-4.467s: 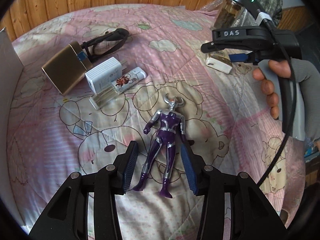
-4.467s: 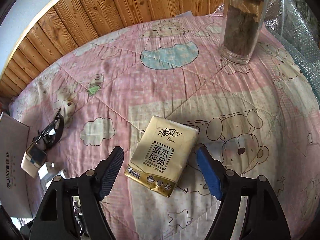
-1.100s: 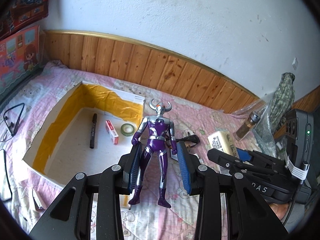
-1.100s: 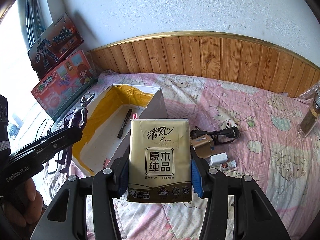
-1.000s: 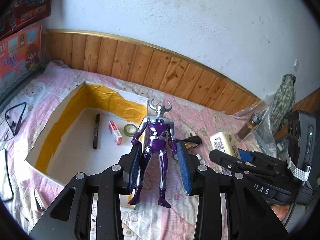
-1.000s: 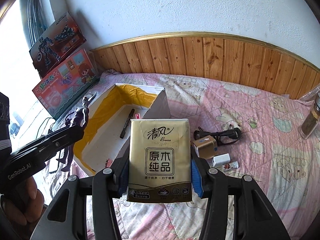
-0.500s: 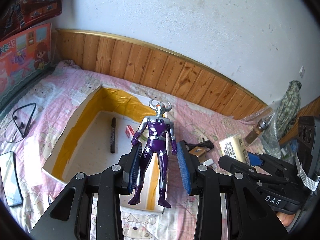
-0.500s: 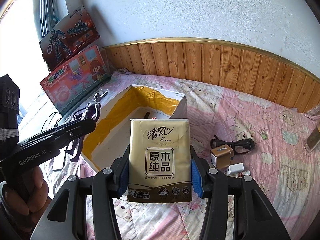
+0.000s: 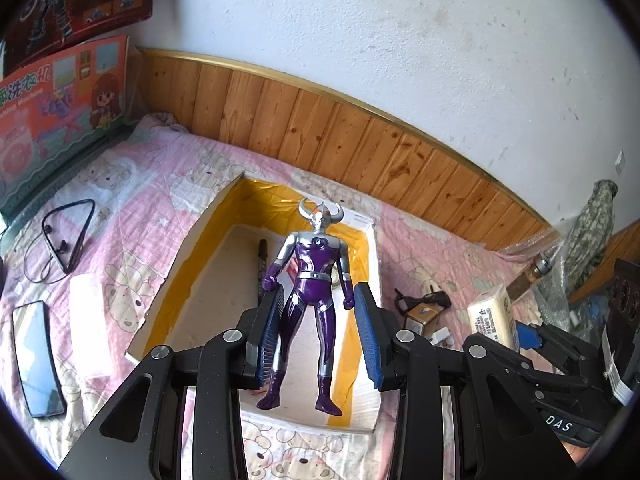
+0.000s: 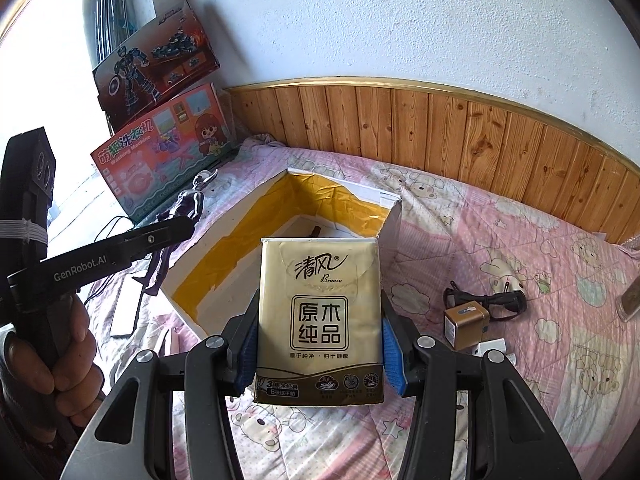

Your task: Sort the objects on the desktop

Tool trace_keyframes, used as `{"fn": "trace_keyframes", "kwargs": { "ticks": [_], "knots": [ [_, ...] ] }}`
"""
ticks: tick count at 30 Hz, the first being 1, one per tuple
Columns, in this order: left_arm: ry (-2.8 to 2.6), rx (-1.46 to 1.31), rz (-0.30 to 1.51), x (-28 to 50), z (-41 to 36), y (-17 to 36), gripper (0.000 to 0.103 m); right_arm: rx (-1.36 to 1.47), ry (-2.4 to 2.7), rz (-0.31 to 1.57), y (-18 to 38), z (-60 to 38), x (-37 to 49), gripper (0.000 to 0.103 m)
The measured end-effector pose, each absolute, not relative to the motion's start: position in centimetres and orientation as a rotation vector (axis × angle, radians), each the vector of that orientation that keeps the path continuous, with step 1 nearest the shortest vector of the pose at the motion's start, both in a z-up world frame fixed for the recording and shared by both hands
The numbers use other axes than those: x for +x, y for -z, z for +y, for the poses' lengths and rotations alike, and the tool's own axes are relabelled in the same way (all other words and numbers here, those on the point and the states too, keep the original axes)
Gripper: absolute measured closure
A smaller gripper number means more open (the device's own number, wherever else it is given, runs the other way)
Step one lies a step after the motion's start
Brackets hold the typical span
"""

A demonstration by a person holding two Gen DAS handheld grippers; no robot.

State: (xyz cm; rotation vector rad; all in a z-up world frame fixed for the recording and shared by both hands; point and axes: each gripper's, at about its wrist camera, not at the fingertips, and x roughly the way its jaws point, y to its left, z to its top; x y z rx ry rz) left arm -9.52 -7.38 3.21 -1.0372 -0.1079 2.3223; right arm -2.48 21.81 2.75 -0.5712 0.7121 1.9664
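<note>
Left wrist view: the left gripper [image 9: 316,336] is clamped on the purple figure [image 9: 310,292], upright, with its legs between the pads. Just beyond and below lies the open box [image 9: 188,264], its long axis running away from the tool. The right gripper [image 10: 318,344], clamped on the tissue pack [image 10: 318,320], hangs short of the box's near corner; the left looks nearer.

Left wrist view: toy figure held over an open box.

A purple-and-silver figure [image 9: 314,300] is clamped upright at the legs by the left gripper [image 9: 322,336], above a white box [image 9: 376,264] lined with yellow tape. A black marker [image 9: 262,258] is seen lying inside. A phone [image 9: 38,358] and earphones [image 9: 66,240] lie left on the pink quilt [image 9: 132,216]. At right, a tissue pack [image 9: 490,318] is carried by the right gripper [image 9: 520,334].
</note>
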Motion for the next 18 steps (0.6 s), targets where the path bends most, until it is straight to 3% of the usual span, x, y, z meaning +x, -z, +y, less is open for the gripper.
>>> {"fn": "trace_keyframes", "kwargs": {
  "ticks": [18],
  "knots": [
    [-2.296,-1.196,-0.171,-14.1,-7.3,-0.1,0.066,-0.692,-1.958,0.645,-1.7,23.7,-6.7,0.051]
  ]
}}
